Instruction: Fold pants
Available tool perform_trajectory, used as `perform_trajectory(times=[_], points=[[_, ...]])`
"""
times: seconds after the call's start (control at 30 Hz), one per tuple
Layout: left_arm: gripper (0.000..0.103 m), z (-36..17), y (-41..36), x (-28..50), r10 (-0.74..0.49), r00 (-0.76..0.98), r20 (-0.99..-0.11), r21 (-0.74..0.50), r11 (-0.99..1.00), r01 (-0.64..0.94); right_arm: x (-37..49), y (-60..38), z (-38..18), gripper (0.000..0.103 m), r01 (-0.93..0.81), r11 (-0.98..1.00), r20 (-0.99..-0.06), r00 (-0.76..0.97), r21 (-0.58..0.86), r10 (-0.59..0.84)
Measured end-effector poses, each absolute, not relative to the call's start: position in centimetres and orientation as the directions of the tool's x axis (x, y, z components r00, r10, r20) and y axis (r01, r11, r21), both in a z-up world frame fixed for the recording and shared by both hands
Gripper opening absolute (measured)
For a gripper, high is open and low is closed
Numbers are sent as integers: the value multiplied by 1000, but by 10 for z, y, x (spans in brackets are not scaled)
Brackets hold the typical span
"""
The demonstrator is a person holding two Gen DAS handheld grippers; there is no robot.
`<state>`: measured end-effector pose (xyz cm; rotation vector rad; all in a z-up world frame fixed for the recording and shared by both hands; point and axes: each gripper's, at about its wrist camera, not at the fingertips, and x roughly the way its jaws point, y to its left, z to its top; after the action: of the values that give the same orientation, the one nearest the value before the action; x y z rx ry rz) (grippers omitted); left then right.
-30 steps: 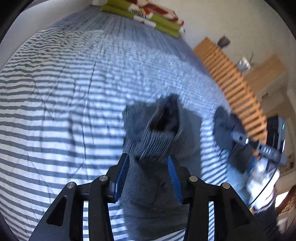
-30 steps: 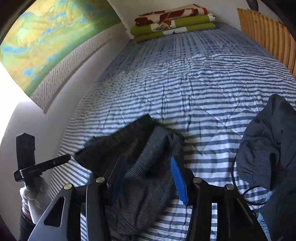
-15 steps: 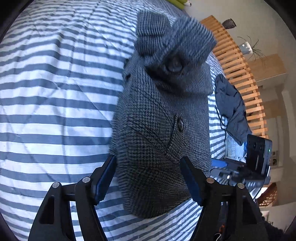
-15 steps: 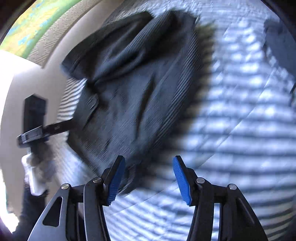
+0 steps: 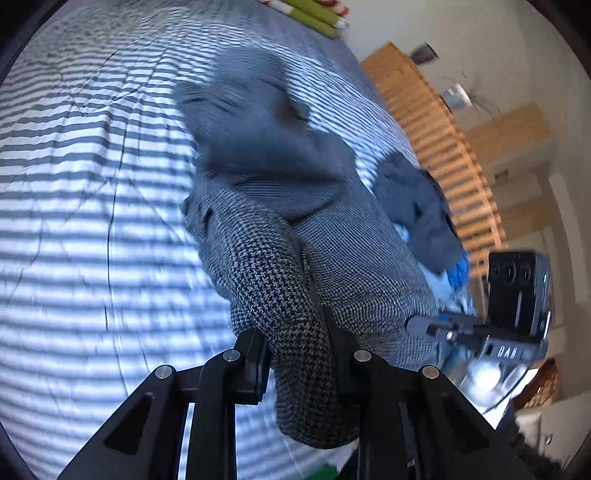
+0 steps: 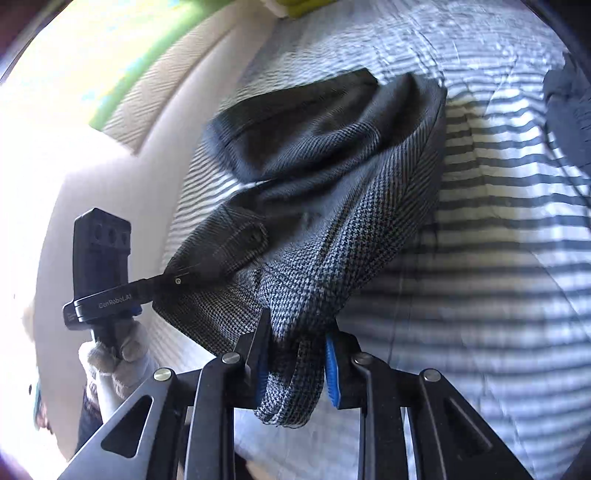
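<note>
Grey houndstooth pants (image 5: 295, 236) hang bunched over the striped bed, stretched between my two grippers. My left gripper (image 5: 297, 354) is shut on a thick fold of the pants near their edge. In the right wrist view the same pants (image 6: 332, 221) drape away toward the wall, a buttoned pocket flap (image 6: 243, 236) showing. My right gripper (image 6: 295, 358) is shut on another bunched edge of the cloth. The left gripper (image 6: 177, 280) appears there too, pinching the fabric at the left, held by a gloved hand (image 6: 118, 354).
A blue-and-white striped duvet (image 5: 92, 206) covers the bed. A dark blue garment (image 5: 417, 206) lies at the bed's right side by a wooden slatted frame (image 5: 436, 122). Folded green and red blankets (image 5: 317, 14) sit at the far end. A wall (image 6: 110, 122) runs along the left.
Both grippers were open half a second ago and have now shut on the pants' edge. The pants have been lifted off the duvet and hang between them.
</note>
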<state>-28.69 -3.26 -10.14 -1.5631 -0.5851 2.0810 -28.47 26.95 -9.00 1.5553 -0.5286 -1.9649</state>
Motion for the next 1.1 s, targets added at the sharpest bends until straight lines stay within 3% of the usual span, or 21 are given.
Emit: perform_trajectory(times=[0.1, 0.17, 0.2, 0.4, 0.47, 0.57, 0.7, 0.8, 0.9, 1.0, 1.03, 1.1], points=[[31, -93, -19, -228, 594, -195, -780, -581, -804, -128, -226, 274, -79, 25, 249, -744, -746, -107, 620, -657], [55, -99, -10, -194, 567, -132, -813, -549, -822, -148, -194, 271, -84, 36, 278, -772, -788, -78, 572, -611], [56, -102, -11, -183, 546, -129, -828, -528, -836, -146, -179, 270, -91, 41, 300, -792, -818, -60, 531, -572], [56, -107, -50, -209, 492, -236, -838, -499, -866, -33, -190, 300, -81, 42, 266, -849, -842, -178, 456, -508], [56, -106, -58, -243, 489, -266, -831, -502, -865, -24, -206, 312, -74, 47, 241, -868, -833, -261, 434, -488], [56, -113, -66, -306, 409, -334, -849, -432, -902, -6, -263, 317, -71, 51, 216, -877, -806, -345, 430, -481], [56, -137, -77, -373, 394, -356, -847, -437, -898, 47, -364, 314, -90, 51, 186, -901, -813, -388, 392, -433], [56, -162, -76, -409, 358, -345, -867, -400, -915, 57, -414, 304, -108, 51, 171, -881, -813, -340, 441, -473], [54, -177, -76, -431, 392, -340, -855, -441, -894, 80, -456, 286, -124, 51, 181, -902, -840, -328, 393, -432], [38, -190, -70, -448, 374, -355, -857, -420, -906, 59, -474, 272, -144, 50, 195, -906, -861, -289, 376, -419], [36, -192, -67, -452, 368, -355, -859, -410, -911, 49, -475, 270, -148, 50, 201, -909, -869, -279, 364, -410], [33, -193, -63, -453, 351, -367, -861, -386, -922, 25, -483, 263, -163, 26, 205, -926, -892, -266, 317, -365]])
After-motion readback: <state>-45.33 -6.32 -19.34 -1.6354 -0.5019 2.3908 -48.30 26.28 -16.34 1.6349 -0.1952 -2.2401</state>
